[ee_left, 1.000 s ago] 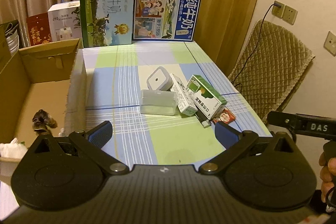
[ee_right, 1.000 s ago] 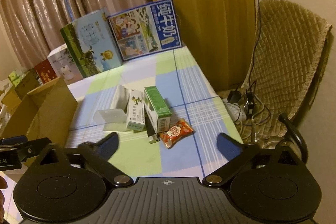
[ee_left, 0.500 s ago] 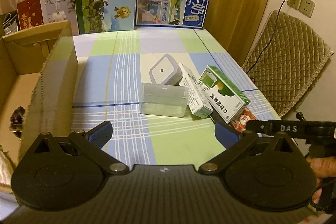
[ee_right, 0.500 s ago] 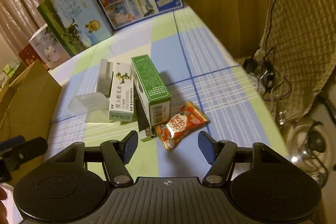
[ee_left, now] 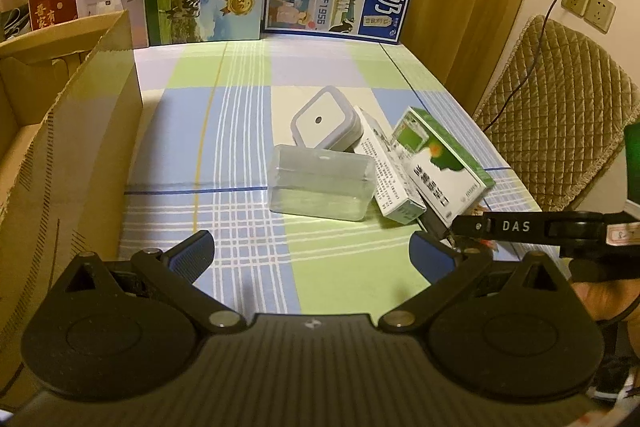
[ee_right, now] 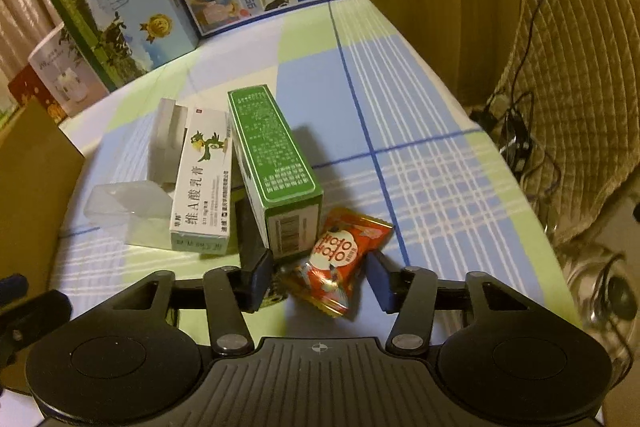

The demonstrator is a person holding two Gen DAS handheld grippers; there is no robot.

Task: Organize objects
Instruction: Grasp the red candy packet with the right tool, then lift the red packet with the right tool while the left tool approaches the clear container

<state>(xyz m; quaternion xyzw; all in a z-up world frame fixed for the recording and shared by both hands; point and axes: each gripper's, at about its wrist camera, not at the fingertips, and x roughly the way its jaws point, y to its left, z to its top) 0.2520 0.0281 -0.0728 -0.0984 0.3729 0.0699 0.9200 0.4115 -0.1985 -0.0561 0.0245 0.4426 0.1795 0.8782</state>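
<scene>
Left edge: open cardboard box [ee_left: 72,131] stands beside the checked tablecloth [ee_left: 240,107] — judged to be the bin for the sorting. Left gripper [ee_left: 312,251] hovers over the near cloth, fingers spread wide, holding nothing; since a second ago it has moved forward, so the box wall and the cluster loom larger.

Centre cluster, left to right: clear plastic case [ee_left: 322,187], with a white square container [ee_left: 326,123] behind it, white ointment carton [ee_right: 202,187], green carton [ee_right: 274,167] with a dark flat item [ee_right: 250,235] wedged under its near end — cannot identify it.

Right: red candy wrapper [ee_right: 340,259] lies just beside the green carton's barcode end. Right gripper [ee_right: 320,281] has dropped from high above the table to the cloth and narrowed its spread; its pads now flank the wrapper's near end, apart, not yet touching on either side.

Judgement: first pick is the candy. Left pad sits close to the dark item — closing may nudge it or the carton.
</scene>
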